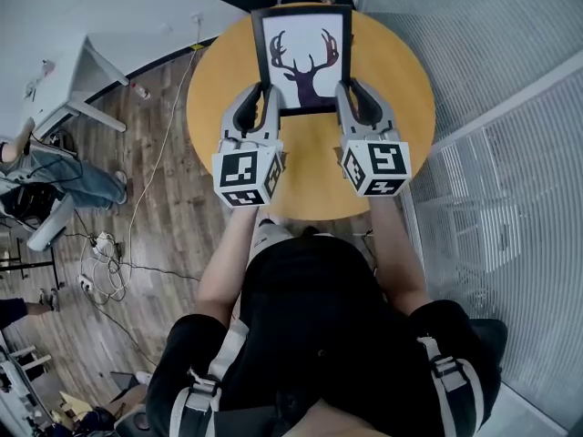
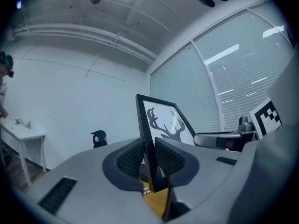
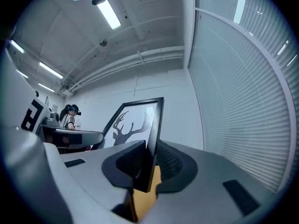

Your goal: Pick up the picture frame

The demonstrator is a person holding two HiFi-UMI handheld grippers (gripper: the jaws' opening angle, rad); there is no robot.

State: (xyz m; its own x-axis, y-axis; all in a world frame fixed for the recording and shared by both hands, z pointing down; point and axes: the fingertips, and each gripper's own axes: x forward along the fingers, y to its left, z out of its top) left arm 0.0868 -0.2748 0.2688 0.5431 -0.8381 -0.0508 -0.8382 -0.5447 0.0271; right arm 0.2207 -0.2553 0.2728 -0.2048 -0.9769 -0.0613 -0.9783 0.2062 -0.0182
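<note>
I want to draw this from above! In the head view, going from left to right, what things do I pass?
white desk → left gripper → picture frame → right gripper → blinds

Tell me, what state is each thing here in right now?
Picture frame: upright, held by both side edges.
Left tool: shut on the frame's left edge.
Right tool: shut on the frame's right edge.

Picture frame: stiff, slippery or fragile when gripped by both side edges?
Likely stiff: the picture frame spans between left gripper and right gripper without sagging. Glare on its front suggests glazing, so probably fragile. Thin smooth edges could slip or pivot.
</note>
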